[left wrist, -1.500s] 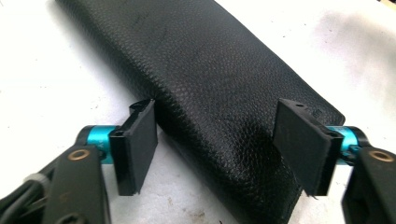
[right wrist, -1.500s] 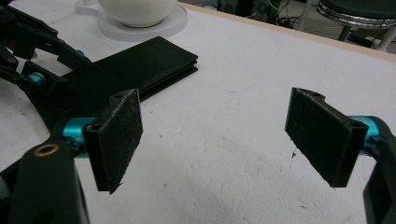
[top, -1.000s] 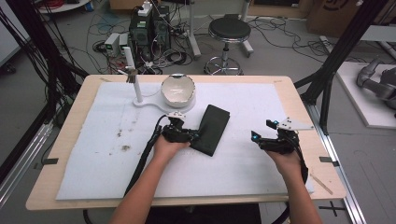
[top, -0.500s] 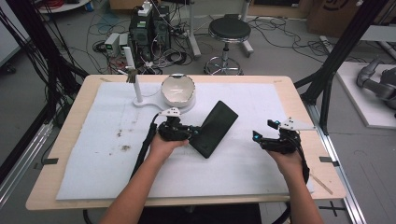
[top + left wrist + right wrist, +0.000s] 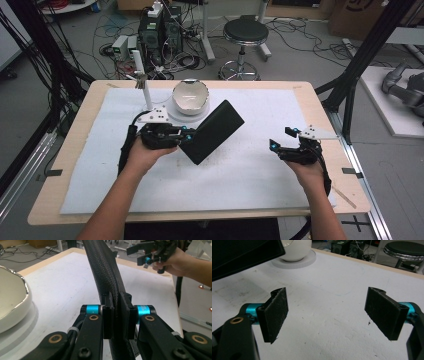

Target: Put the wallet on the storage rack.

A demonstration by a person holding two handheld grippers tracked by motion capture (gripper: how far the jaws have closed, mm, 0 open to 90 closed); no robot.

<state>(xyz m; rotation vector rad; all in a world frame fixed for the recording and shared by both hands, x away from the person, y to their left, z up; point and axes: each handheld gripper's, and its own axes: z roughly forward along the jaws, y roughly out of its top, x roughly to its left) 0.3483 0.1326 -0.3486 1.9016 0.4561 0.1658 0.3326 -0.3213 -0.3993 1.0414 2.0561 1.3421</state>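
Left gripper (image 5: 181, 136): clamped on the near edge of the black pouch, its jaws pinching the thin textured material from both sides, as the left gripper view shows (image 5: 117, 315).
Pouch (image 5: 212, 131): held clear of the table in the left gripper, tilted, its free end reaching up and away from the jaws toward the right gripper's side; its far corner is near the bowl in the high view. In the left gripper view it runs straight ahead from between the pads (image 5: 105, 272).
Right gripper (image 5: 281, 139): jaws spread wide with nothing between them, hovering low over the mat, well apart from the pouch. Its own view shows both black pads (image 5: 275, 312) standing open over bare mat.
Mat (image 5: 260, 170): white sheet under both grippers, covering most of the table (image 5: 320, 107).
Bowl (image 5: 189, 96): white, on a round white base, just beyond the left gripper and beside the pouch's far corner; it lies to the left of the jaws in the left gripper view (image 5: 11, 300).
Post (image 5: 142, 85): white upright just left of the bowl, farther out than the left gripper.
Stool (image 5: 245, 35): on the floor beyond the table's far edge.
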